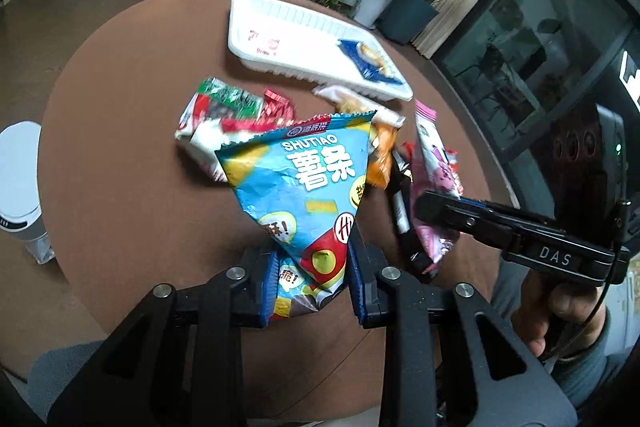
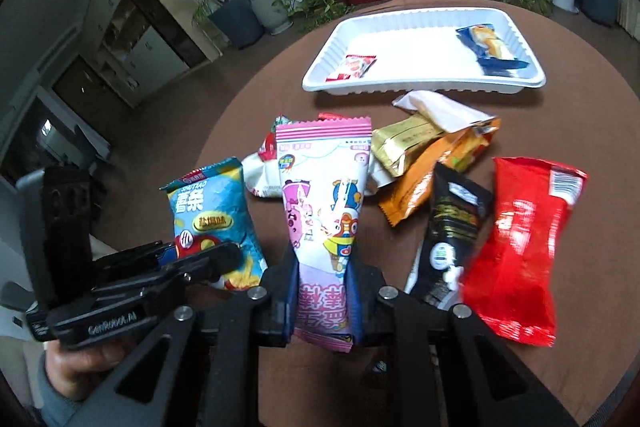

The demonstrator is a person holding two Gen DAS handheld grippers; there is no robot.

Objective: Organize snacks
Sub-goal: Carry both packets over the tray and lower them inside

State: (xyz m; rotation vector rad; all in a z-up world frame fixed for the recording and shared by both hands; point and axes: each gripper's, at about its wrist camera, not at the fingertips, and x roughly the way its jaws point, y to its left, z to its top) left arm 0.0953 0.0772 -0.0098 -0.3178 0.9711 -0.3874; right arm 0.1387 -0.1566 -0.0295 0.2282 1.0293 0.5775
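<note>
While the round brown table (image 2: 248, 99) carries the loose pile, the left claw (image 1: 312, 267) pinches the blue fries bag (image 1: 296, 187) by its lower end, clear of the tabletop. Just right of it, the right claw (image 2: 324, 291) pinches the pink snack pack (image 2: 324, 195); then come gold (image 2: 404, 143), orange (image 2: 424, 183), black (image 2: 452, 227) and red packets (image 2: 520, 239). Beyond them, the white tray (image 2: 320, 75) holds a small red packet (image 2: 352, 67) and a blue packet (image 2: 488, 47).

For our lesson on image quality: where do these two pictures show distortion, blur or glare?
Left wrist view: fisheye bends the round table edge, dark corners; the green-and-red packet looks smeared. Right wrist view: same curving; glare streaks on the red packet; pink packet fairly sharp.
</note>
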